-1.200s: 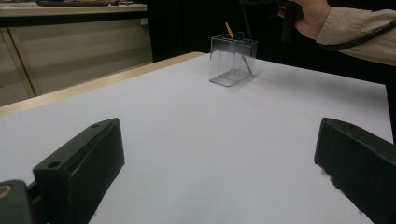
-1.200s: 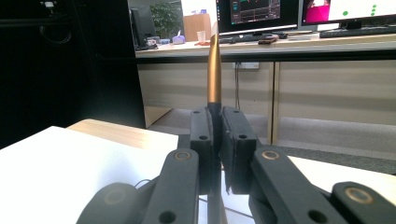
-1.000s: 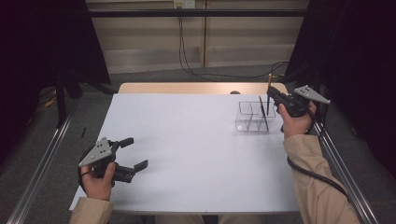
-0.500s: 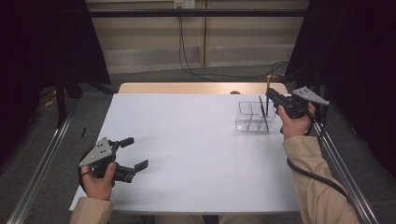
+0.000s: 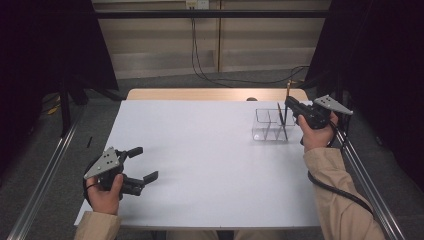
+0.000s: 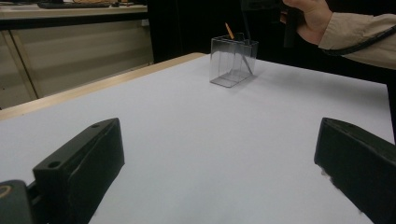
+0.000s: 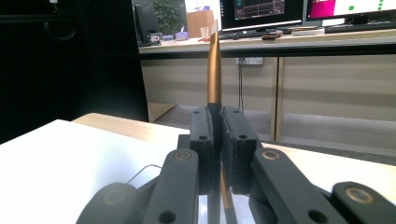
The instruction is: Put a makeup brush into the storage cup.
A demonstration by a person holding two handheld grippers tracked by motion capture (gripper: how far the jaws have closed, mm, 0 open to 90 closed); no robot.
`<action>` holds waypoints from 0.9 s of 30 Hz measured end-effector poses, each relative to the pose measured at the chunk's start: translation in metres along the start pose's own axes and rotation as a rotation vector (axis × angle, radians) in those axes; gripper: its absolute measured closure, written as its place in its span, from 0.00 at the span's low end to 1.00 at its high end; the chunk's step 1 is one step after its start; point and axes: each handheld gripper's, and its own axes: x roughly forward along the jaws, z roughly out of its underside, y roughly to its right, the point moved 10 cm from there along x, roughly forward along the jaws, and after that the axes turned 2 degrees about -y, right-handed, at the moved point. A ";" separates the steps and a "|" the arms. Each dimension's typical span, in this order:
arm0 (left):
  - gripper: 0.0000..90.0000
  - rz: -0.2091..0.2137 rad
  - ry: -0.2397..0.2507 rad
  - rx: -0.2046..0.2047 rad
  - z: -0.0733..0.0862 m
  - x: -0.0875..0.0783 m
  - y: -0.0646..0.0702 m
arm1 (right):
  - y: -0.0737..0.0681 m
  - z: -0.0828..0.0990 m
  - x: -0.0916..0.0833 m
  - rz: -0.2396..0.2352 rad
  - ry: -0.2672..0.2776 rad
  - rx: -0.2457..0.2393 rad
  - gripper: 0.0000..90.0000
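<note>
**Pen held over the clear organizer, not yet released**

We see the right gripper [image 5: 290,103] with its 2 jaws pressed tight on a slim pen [image 7: 214,70], bronze above the pinch and dark below it. In the right gripper view the pen stands upright between the pads. In the high view its lower end reaches down into the clear organizer [image 5: 270,125] at the far right of the white table [image 5: 200,150]; we cannot tell which compartment it enters, nor whether the tip touches the floor. The left gripper [image 5: 140,164] rests near the front left corner, jaws spread wide with nothing between them, well apart from the organizer [image 6: 233,60]. We judge the carrying done and the insertion under way; lowering fully and letting go remain.
</note>
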 end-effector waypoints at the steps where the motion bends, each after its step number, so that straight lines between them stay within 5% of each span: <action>1: 0.01 0.000 -0.001 0.001 0.000 0.000 0.000 | 0.000 0.000 0.000 0.003 0.001 -0.002 0.93; 27: 0.02 -0.002 0.003 0.001 -0.001 0.000 0.001 | 0.000 0.007 -0.008 -0.003 -0.021 -0.014 0.93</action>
